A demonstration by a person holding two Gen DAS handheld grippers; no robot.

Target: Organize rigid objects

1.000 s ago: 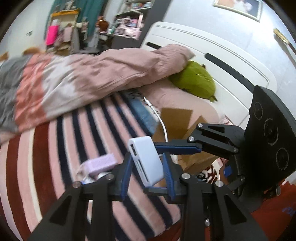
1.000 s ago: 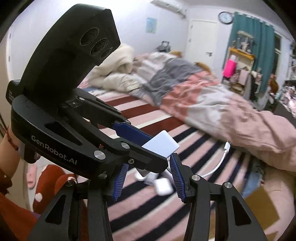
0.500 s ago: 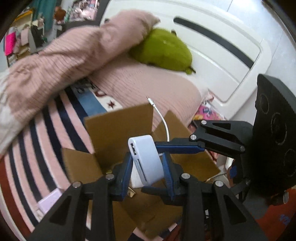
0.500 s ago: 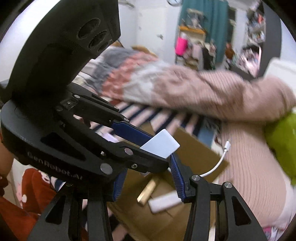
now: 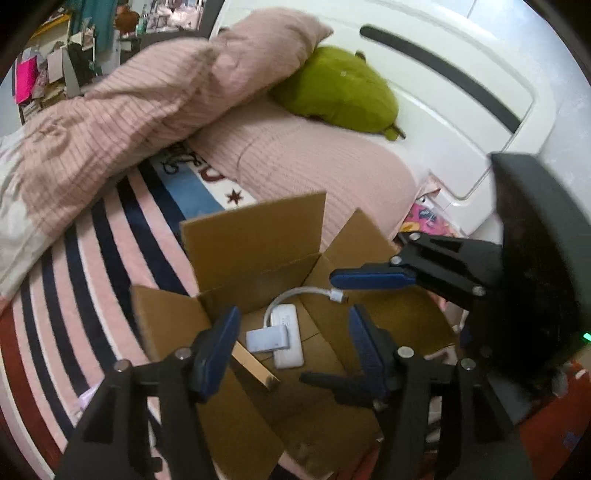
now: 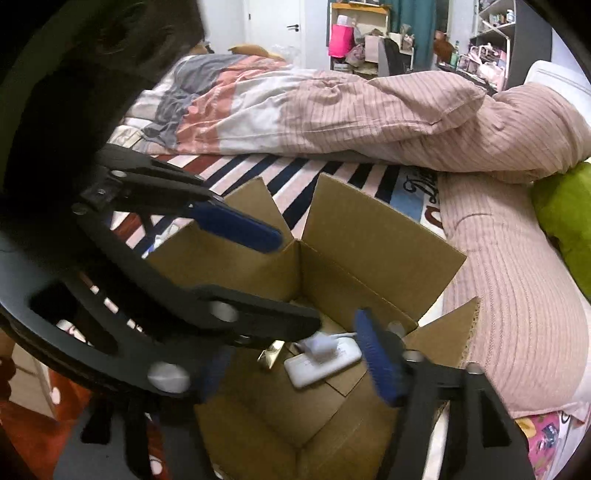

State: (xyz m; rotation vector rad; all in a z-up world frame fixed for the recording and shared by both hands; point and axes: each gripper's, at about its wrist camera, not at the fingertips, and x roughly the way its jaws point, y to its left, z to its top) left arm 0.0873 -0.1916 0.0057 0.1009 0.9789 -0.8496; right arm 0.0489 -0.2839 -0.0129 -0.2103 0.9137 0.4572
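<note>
An open cardboard box (image 5: 255, 240) (image 6: 376, 236) stands on the striped bed. Inside lie a white card-reader adapter (image 5: 266, 339) (image 6: 322, 345) with its short cable, a white flat power bank (image 5: 286, 349) (image 6: 325, 363) under it and a gold stick (image 5: 255, 365) (image 6: 271, 356). My left gripper (image 5: 291, 338) is open and empty just above the box opening. My right gripper (image 6: 295, 354) is open and empty beside it over the box; its fingers (image 5: 373, 278) show in the left wrist view.
A pink duvet (image 5: 122, 107) lies heaped across the bed. A green plush (image 5: 340, 92) rests by the white headboard (image 5: 461, 92). A pale purple item (image 5: 86, 400) lies on the striped sheet left of the box. Shelves and clutter stand at the far wall (image 6: 369, 33).
Both grippers carried the white adapter over the box, then opened. The adapter has dropped into the box onto the power bank.
</note>
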